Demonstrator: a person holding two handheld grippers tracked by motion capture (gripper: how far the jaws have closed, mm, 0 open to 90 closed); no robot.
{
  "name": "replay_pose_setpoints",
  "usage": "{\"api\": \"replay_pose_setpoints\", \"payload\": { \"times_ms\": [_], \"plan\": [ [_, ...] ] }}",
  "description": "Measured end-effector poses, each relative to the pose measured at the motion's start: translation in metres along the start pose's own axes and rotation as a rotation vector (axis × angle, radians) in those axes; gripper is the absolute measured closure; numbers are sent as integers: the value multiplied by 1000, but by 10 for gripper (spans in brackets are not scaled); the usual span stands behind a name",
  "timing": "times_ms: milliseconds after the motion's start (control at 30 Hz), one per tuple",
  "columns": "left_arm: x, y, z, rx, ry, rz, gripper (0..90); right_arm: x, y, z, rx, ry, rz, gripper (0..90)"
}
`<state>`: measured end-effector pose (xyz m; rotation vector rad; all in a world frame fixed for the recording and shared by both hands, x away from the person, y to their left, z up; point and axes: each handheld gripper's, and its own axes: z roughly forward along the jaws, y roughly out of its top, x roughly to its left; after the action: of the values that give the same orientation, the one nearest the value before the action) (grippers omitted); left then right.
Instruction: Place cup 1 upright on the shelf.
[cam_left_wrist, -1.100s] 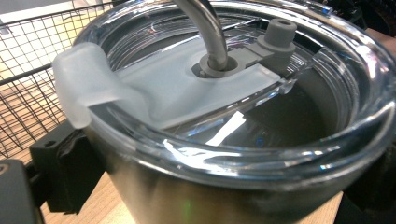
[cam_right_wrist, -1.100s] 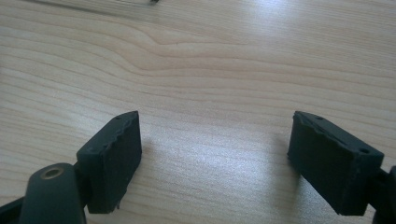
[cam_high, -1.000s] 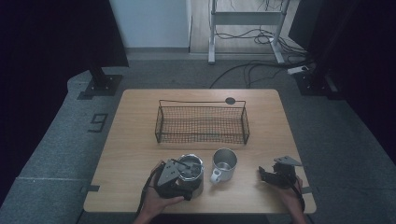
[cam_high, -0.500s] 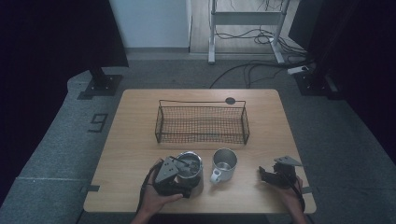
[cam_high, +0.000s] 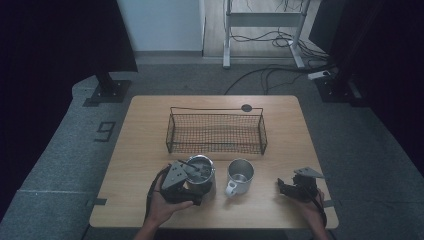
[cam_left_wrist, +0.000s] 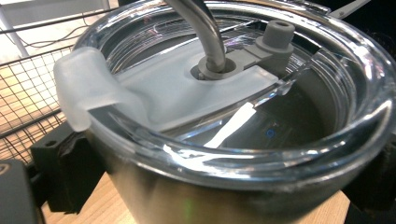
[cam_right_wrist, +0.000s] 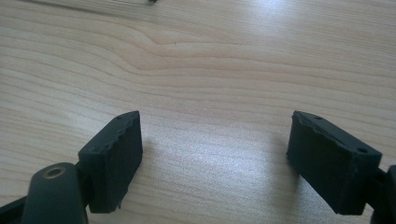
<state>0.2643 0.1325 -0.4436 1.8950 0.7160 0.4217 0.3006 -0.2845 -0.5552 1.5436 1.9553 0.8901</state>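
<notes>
A steel tumbler (cam_high: 200, 172) with a clear lid (cam_left_wrist: 261, 126) and a bent metal straw (cam_left_wrist: 205, 32) stands near the front of the wooden table (cam_high: 145, 150). My left gripper (cam_high: 199, 186) is shut on the tumbler's body, a black pad (cam_left_wrist: 63, 170) pressed to its side. Just right of the tumbler is an open steel mug (cam_high: 240, 175) with a handle. At the front right my right gripper (cam_high: 284, 188) hovers low over bare wood. It is open, with nothing between its pads (cam_right_wrist: 114, 158).
A black wire basket (cam_high: 215, 133) stands across the middle of the table, just behind the tumbler and the mug. A small dark disc (cam_high: 246, 107) lies behind it by the far edge. Cables (cam_high: 270, 75) run over the floor beyond the table.
My left gripper has lifted the tumbler slightly, toward the basket. The right gripper has stayed where it was.
</notes>
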Motion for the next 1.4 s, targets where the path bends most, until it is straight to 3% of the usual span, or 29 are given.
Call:
{"api": "replay_pose_setpoints", "payload": {
  "times_ms": [1033, 1400],
  "plan": [
    [23, 18, 1, -4, 31, 2, 44, -1, 0, 0, -1, -6, 4, 181],
    [35, 27, 0, -20, 59, -3, 44, -1, 0, 0, -3, -8, 8, 181]
  ]
}}
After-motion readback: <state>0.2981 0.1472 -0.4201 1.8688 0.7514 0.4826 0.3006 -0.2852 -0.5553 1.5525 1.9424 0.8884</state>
